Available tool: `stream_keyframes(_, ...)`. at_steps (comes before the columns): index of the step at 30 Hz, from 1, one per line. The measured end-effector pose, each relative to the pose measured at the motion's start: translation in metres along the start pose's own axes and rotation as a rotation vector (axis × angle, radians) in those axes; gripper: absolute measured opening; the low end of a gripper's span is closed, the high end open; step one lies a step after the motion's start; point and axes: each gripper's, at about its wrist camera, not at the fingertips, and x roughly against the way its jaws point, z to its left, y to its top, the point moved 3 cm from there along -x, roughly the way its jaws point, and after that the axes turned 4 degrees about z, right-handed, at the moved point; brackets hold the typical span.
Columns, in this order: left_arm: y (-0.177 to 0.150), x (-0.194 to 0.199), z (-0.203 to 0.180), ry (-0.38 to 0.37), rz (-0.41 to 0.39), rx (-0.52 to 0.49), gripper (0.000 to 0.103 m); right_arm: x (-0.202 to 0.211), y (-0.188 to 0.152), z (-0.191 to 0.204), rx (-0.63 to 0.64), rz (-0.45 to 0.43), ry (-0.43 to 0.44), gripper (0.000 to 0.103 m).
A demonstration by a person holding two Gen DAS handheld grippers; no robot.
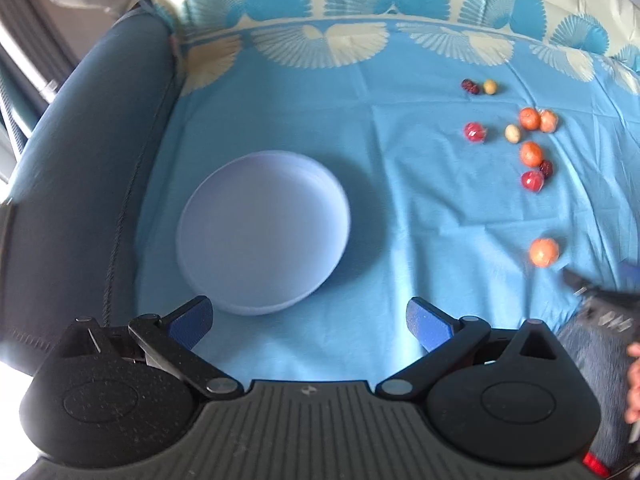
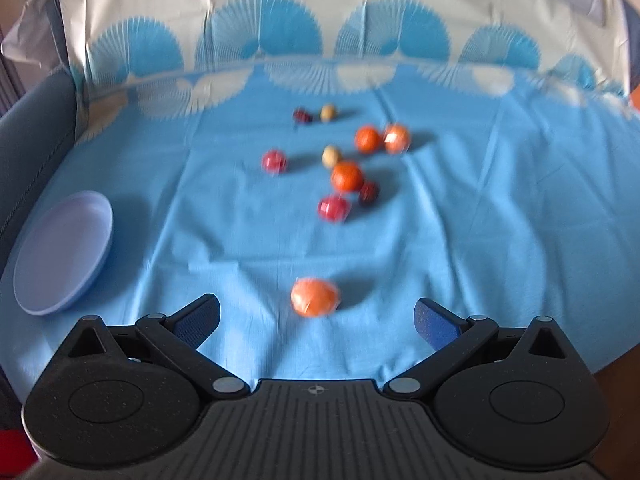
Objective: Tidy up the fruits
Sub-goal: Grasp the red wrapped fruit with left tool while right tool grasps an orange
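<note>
Both pairs of jaws stand wide apart with nothing between them. At the bottom of the right wrist view, the right gripper (image 2: 318,316) has its blue pads (image 2: 202,316) spread to either side, and the nearest orange fruit (image 2: 315,297) lies on the blue cloth (image 2: 480,220) just beyond the gap, roughly centred between the fingers and not touching either one. In the left wrist view the left gripper (image 1: 308,318) is likewise spread, with the lavender plate (image 1: 262,232) just ahead of it, slightly left of centre; its near rim sits close beside the left pad (image 1: 192,320), though I cannot tell whether they touch.

That plate holds nothing. It also shows at the left edge of the right wrist view.

Farther up the right wrist view, above centre, the remaining fruits lie loose on the cloth, all blurred: an orange one (image 2: 347,176) with a dark red one (image 2: 368,193) just beside it and a red one (image 2: 333,208) just below; two more orange ones (image 2: 368,140) side by side above; a pale one (image 2: 331,156) to their left; another red one (image 2: 274,161) further left; and at the top a dark one (image 2: 303,115) next to a second pale one (image 2: 327,112). The same cluster sits at the upper right of the left wrist view, well apart from the plate.

A blue sofa arm (image 1: 80,184) bounds the cloth on the left.
</note>
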Motion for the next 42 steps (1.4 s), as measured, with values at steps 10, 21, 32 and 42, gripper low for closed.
stream_keyframes(10, 0.07, -0.058, -0.054, -0.004, -0.039, -0.076, 0.103, -0.088, 0.002, 0.007, -0.072, 0.037, -0.08, 0.044)
stream_keyframes(21, 0.139, -0.126, -0.161, -0.156, -0.04, -0.225, 0.103, -0.087, 0.053, -0.099, -0.275, -0.169, -0.256, 0.042)
stream_keyframes(32, 0.119, -0.17, -0.262, -0.279, 0.034, -0.372, 0.044, -0.111, 0.043, -0.144, -0.368, -0.1, -0.252, 0.045)
stream_keyframes(42, 0.112, -0.129, -0.215, -0.284, 0.016, -0.31, 0.034, -0.084, 0.048, -0.135, -0.354, -0.161, -0.223, 0.043)
